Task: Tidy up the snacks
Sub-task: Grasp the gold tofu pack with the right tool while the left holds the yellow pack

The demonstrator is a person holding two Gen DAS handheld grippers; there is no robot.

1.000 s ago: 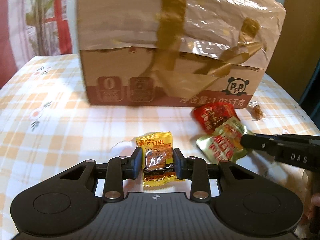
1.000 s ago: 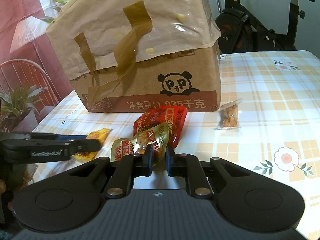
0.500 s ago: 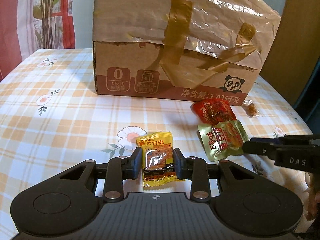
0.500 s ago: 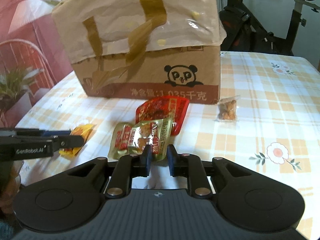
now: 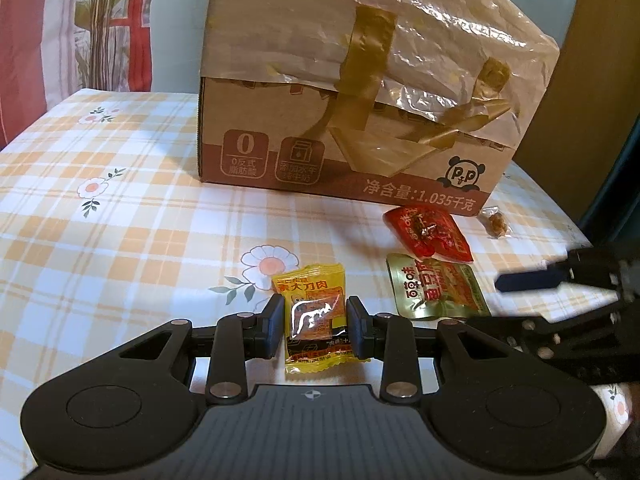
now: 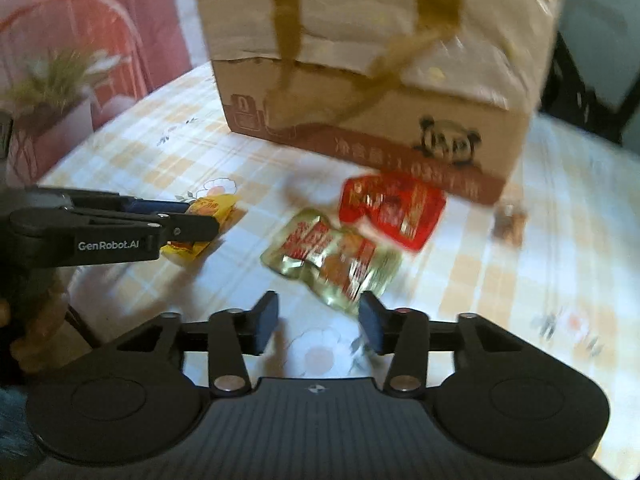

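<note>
Now | left gripper (image 5: 314, 326) clamps yellow packet (image 5: 315, 322) mid-desk (image 5: 120, 240) | right gripper (image 6: 318, 322) opening, nothing between jaws, gold pouch (image 6: 332, 258) lying just ahead | lift clear before regrasping.

The cardboard box (image 5: 352, 168) beyond the grippers reads "净含量:1.035千克", with a "0" badge and a panda logo lettered "P P". The left gripper (image 6: 188, 224) carries "GenRobot.AI" on its side, and the yellow packet (image 5: 314, 308) between its fingers reads "素大刀肉".
</note>
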